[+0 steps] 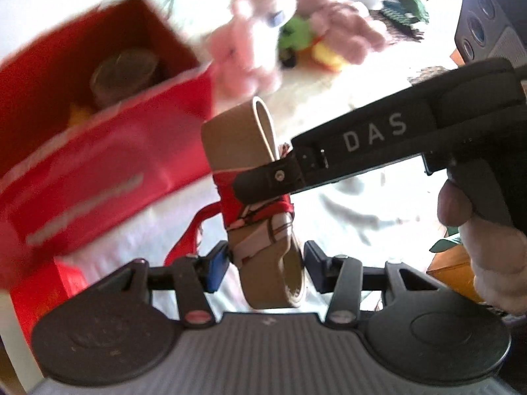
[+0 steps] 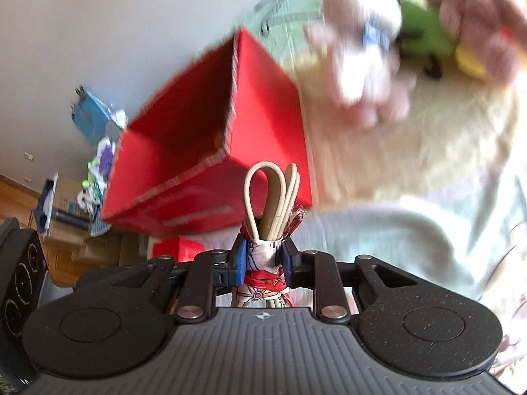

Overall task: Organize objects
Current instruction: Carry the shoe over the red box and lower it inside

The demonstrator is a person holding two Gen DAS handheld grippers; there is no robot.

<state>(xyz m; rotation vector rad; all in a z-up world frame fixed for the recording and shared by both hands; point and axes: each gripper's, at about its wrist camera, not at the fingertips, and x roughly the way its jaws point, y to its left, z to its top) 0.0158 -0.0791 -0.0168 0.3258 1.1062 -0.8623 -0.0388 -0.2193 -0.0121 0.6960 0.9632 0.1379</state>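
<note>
A folded bundle of tan strap [image 1: 237, 138] [image 2: 273, 197], bound with red and white patterned cloth [image 1: 260, 214], hangs in the air in front of an open red box [image 1: 98, 125] [image 2: 184, 151]. My right gripper [image 2: 263, 260] is shut on the cloth-wrapped middle; in the left wrist view its black finger [image 1: 263, 181] crosses the bundle from the right. The bundle's lower loop [image 1: 283, 283] sits between the blue pads of my left gripper [image 1: 265, 263], which press on both its sides. A person's hand [image 1: 477, 240] holds the right tool.
The red box holds a round tin [image 1: 125, 72] and something yellow [image 1: 79, 115]. Pink plush toys [image 1: 243, 49] [image 2: 362, 59] and a green one [image 1: 296, 33] lie on the pale bedding [image 1: 346, 204] behind. A wooden floor with clutter [image 2: 95, 171] shows at left.
</note>
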